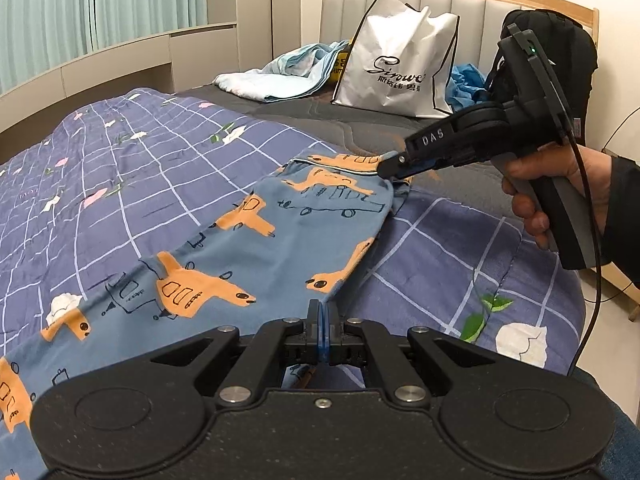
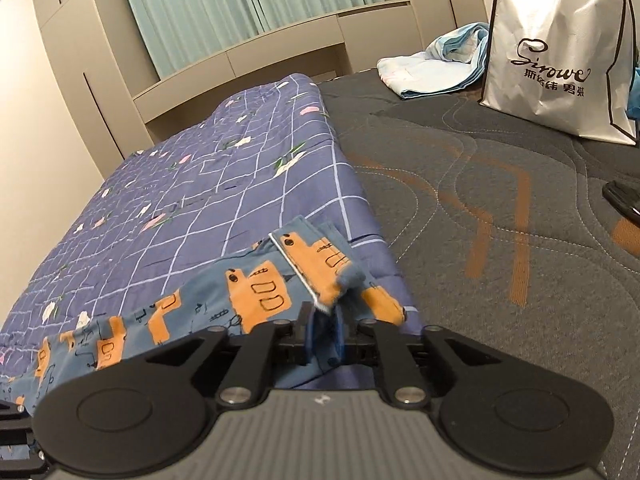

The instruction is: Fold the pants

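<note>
The left gripper (image 1: 323, 320) is clenched tight, blue pads pressed together on the near edge of the pants (image 1: 240, 240), which lie stretched across the checked quilt (image 1: 120, 168) on the bed. From this left wrist view I also see the right gripper (image 1: 390, 162) side-on, a hand (image 1: 560, 196) on its handle, its tip at the far cuff corner near the quilt's edge. What I can't judge from here is how much cloth it has.

Over to the right wrist view: the right gripper (image 2: 323, 332) has its jaws parted a little, with the cuff of the pants (image 2: 256, 300) bunched and curled between them; whether the pads are biting or slack, I can't tell. The blur on that corner says the cloth is on the move. This view shows the dark mattress (image 2: 500, 220) beyond the quilt's edge and the white bag (image 2: 560, 60).

The risk, as I read it: if that corner slips free mid-carry, the fold lands crooked, or the left side drags the whole leg askew.
</note>
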A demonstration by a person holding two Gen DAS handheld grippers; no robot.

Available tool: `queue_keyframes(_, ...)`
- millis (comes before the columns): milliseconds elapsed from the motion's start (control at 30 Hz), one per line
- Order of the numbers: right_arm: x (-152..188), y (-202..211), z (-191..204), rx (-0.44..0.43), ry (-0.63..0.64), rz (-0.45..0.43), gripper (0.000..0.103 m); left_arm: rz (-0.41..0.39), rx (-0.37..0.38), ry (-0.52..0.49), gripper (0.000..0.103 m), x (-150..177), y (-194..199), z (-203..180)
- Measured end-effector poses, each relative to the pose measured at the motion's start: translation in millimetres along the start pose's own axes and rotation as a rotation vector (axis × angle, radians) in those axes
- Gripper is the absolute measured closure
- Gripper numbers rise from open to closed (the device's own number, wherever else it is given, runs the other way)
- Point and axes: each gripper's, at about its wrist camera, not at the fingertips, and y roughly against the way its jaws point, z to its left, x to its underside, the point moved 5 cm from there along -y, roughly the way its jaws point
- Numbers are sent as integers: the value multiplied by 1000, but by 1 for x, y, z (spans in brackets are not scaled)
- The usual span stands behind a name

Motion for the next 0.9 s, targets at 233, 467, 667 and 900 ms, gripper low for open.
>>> queue_keyframes(233, -8, -11, -5, 18, -22, -8, 93, 1, -12, 3, 103, -2, -2, -2)
queue_keyframes(467, -9, 2, 2, 57, 21, -57, 95, -12, -24, 1, 103, -6, -2, -4)
queue_keyframes(667, 0, -4, -2, 84, 28, -23, 94, 9, 9, 82, 87, 1, -6, 4)
queue_keyframes(900, 7, -3, 5, 103, 69, 5, 54, -41, -61, 214, 47, 6, 27, 40)
